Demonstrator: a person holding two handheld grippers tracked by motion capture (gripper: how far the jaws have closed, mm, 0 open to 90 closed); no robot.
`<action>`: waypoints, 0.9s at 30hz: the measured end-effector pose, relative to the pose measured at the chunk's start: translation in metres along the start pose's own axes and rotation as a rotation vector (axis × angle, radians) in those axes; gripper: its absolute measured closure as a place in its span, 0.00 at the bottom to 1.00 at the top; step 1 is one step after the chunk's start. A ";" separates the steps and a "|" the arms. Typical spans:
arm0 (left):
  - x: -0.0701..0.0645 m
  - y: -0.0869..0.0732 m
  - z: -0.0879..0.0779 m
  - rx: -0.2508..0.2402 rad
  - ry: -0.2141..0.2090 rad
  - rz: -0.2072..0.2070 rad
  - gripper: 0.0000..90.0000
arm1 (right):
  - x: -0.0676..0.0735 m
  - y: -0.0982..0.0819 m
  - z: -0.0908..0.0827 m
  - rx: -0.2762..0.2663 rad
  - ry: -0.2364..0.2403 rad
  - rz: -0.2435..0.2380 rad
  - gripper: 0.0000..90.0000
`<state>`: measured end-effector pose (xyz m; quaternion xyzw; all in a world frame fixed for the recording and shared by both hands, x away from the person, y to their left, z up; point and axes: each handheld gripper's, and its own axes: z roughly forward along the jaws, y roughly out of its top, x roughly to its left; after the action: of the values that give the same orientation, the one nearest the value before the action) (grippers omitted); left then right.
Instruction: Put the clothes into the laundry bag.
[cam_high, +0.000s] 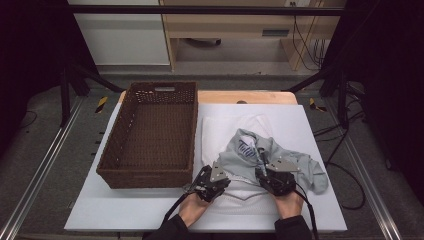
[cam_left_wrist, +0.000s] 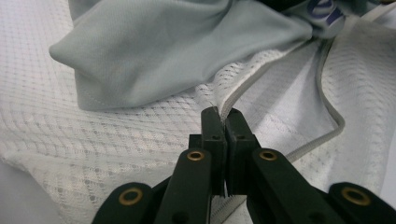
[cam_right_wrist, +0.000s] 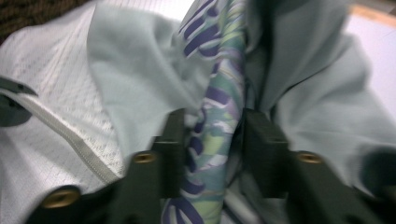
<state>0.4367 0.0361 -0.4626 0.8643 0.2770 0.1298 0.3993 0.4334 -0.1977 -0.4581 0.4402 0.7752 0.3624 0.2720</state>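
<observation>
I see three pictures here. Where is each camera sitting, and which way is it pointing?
High view: above the person's side of the table, looking forward and down at the brown woven basket, the crumpled grey shirt, both forearms and grippers.
Left gripper view: rides the left gripper, looking along its black jaws, shut on the white mesh garment.
Right gripper view: rides the right gripper, looking along its jaws at a printed fold of the shirt between them.
Shared: both gripper views show the grey shirt lying on the mesh.
</observation>
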 end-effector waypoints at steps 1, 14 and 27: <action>0.000 0.001 0.000 -0.002 -0.003 -0.006 0.98 | 0.000 0.001 0.001 0.007 0.012 0.009 0.88; 0.010 0.020 0.003 -0.012 0.024 -0.113 0.98 | -0.014 0.020 -0.047 -0.178 0.114 0.033 0.98; 0.014 0.043 -0.002 -0.060 0.044 -0.152 0.98 | 0.032 -0.005 -0.038 -0.157 0.327 -0.049 0.98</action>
<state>0.4634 0.0223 -0.4284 0.8254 0.3465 0.1265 0.4273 0.3875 -0.1833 -0.4427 0.3339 0.7887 0.4820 0.1847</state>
